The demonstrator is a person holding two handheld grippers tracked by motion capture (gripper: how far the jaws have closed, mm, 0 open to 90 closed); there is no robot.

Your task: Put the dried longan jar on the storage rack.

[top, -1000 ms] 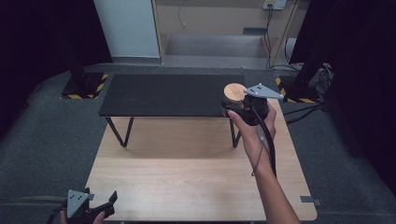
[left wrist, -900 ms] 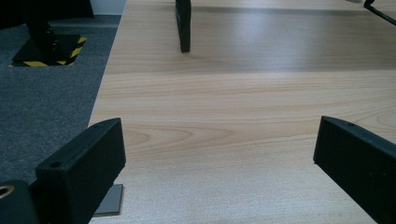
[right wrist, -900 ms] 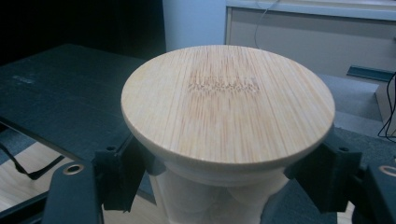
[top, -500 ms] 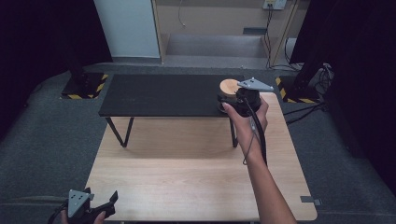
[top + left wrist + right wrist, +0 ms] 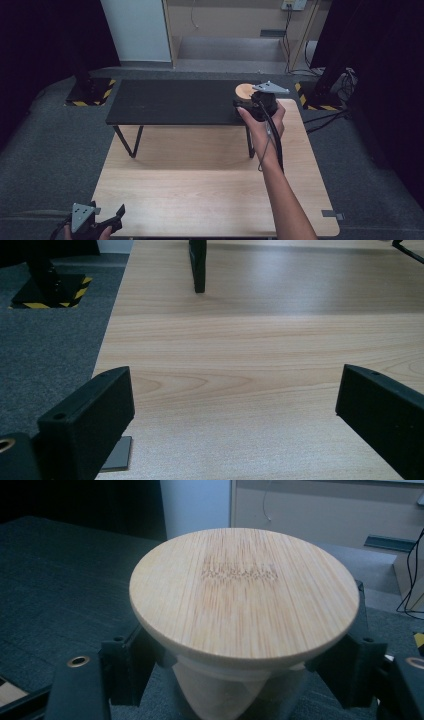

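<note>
So the clear jar with the round bamboo lid (image 5: 244,592) stands upright, clamped between the jaws of the right gripper (image 5: 250,102), over the right end of the low black table (image 5: 170,100). Left gripper (image 5: 95,222) hangs wide open, empty, at the light wooden table's (image 5: 200,185) near-left corner, well apart.

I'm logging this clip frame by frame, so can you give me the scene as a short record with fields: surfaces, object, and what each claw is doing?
surfaces: light wooden table; low black table at its far side
object: jar with a round bamboo lid, over the black table's right end
right claw: jaws on either side of the jar just below the lid, gripping it
left claw: jaws wide apart, holding nothing, at the wooden table's near left corner
floor: grey carpet
</note>
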